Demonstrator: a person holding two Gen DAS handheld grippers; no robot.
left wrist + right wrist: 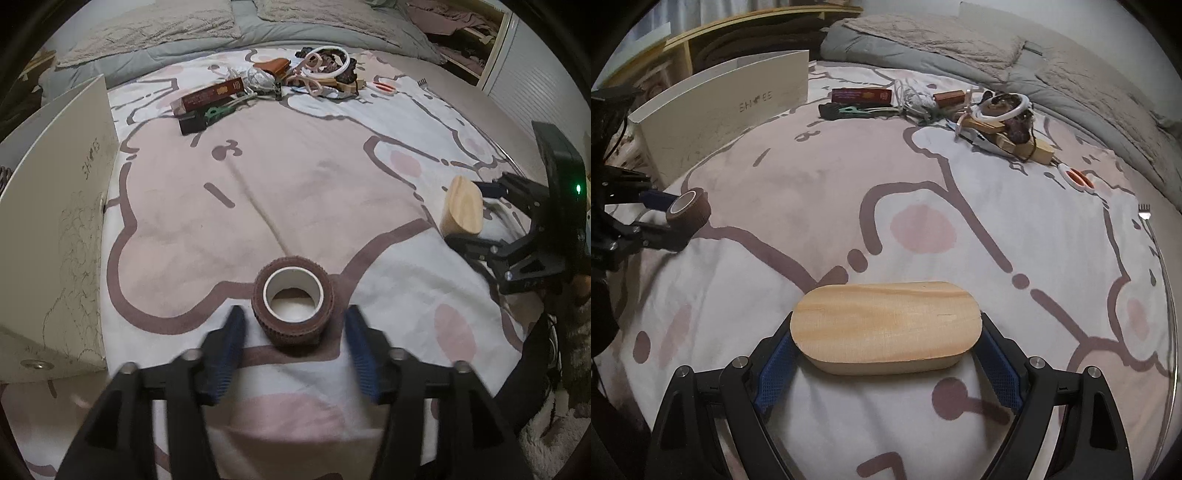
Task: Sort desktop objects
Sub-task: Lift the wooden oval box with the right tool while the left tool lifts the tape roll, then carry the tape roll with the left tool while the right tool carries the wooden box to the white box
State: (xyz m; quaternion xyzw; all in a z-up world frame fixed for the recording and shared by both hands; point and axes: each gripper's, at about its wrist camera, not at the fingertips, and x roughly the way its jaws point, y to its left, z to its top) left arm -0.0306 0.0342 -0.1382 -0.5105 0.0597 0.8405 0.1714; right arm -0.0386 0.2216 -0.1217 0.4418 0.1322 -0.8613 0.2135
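Note:
A brown tape roll (292, 307) lies on the bed blanket between the fingers of my left gripper (293, 326), which is open with gaps on both sides. The roll also shows in the right wrist view (689, 210). My right gripper (886, 332) is shut on an oval wooden block (886, 325), holding it by its two ends just above the blanket. The block also shows in the left wrist view (463, 210) at the right. A pile of mixed items (280, 81) lies at the far side of the blanket.
A white shoe box (59, 229) stands along the left edge; it also shows in the right wrist view (720, 110). Orange-handled scissors (1076, 177) and a small fork (1145, 212) lie at the right. A grey duvet (960, 48) lies behind.

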